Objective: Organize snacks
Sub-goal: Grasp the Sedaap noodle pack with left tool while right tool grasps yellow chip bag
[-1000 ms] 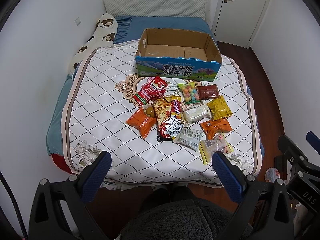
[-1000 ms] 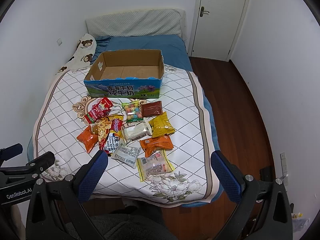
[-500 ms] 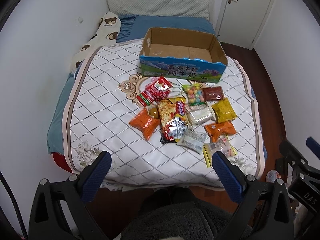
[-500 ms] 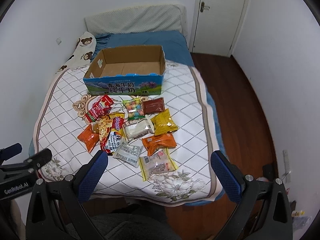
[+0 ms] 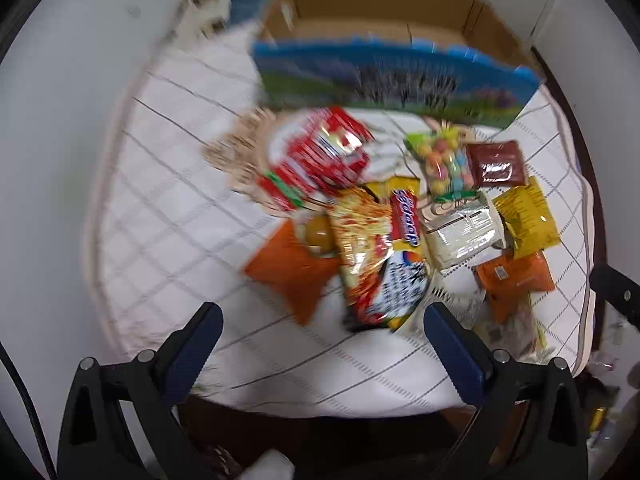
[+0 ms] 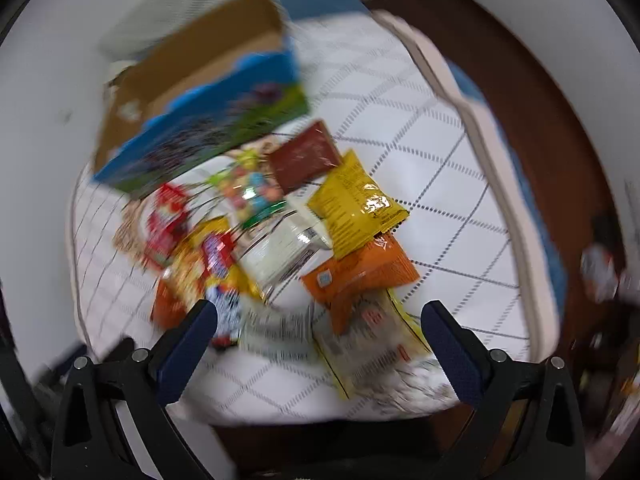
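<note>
Several snack packets lie in a heap on a quilted white bedspread (image 5: pixel 168 216). Among them are an orange packet (image 5: pixel 292 272), a red packet (image 5: pixel 320 156), a noodle-print bag (image 5: pixel 368 248), a yellow packet (image 6: pixel 352 200), a brown packet (image 6: pixel 304 156) and a second orange packet (image 6: pixel 360 272). Behind them stands an open cardboard box (image 5: pixel 384 72) with a blue printed front, also in the right wrist view as the box (image 6: pixel 208 112). My left gripper (image 5: pixel 320 320) is open over the near edge of the heap. My right gripper (image 6: pixel 320 320) is open above the nearest clear packets. Both views are motion-blurred.
The bed's near edge lies just below both grippers. A white wall (image 5: pixel 52 160) runs along the left of the bed. Dark wooden floor (image 6: pixel 540 92) lies to the right. A bear-print pillow (image 5: pixel 200 12) rests at the head end.
Both grippers have moved quickly forward and down toward the snack heap, which now looms much larger. The right wrist view has tilted. Both grippers stay open.
</note>
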Demonstrator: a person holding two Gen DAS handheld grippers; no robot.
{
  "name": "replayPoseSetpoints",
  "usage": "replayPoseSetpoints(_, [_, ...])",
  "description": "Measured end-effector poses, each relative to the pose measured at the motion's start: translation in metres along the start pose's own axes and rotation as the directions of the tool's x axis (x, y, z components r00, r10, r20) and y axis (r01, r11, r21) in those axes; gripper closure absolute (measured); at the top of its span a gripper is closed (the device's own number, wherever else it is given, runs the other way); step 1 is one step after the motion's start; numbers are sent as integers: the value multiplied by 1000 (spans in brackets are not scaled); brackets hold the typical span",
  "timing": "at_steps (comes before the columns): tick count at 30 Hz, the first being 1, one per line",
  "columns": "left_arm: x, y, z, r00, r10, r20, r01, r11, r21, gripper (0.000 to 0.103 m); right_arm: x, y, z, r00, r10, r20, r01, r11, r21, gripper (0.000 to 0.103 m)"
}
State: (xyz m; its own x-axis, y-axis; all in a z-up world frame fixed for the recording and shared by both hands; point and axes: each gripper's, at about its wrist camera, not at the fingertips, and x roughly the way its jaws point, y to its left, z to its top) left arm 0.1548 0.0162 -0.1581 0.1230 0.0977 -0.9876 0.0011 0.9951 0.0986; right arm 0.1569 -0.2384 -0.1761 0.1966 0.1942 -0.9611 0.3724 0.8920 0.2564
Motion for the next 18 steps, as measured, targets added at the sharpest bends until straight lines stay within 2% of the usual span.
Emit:
replayPoseSetpoints(2, [27, -7, 13, 998, -26, -56, 25, 999, -20, 0, 26, -7, 19, 999, 20, -31, -18, 997, 79, 0])
replayPoseSetpoints(4, [52, -18, 26, 995, -30, -94, 27, 999, -23, 0, 47, -11, 36, 999, -15, -32, 18, 995, 97, 0])
replayPoseSetpoints(7, [90, -33, 40, 988, -6, -154, 8, 1000, 13, 0, 66, 1, 54, 990, -138, 2, 138, 990, -34, 0])
replayPoseSetpoints(9, [108, -40, 44, 983, -1, -185, 6, 1000, 30, 0, 85, 6, 64, 981, -192, -25, 188, 975, -116, 2])
replayPoseSetpoints(11, [123, -45, 46, 977, 1, -212, 7, 999, 34, 2, 105, 8, 75, 972, -225, -67, 210, 962, -173, 5])
replayPoseSetpoints(13, [133, -48, 48, 976, -5, -219, 11, 1000, 28, 7, 116, 11, 79, 966, -246, -76, 225, 950, -215, 7])
replayPoseSetpoints(18, [141, -53, 47, 981, -19, -193, 25, 999, 25, 16, 144, 19, 87, 950, -301, -81, 266, 919, -292, 16])
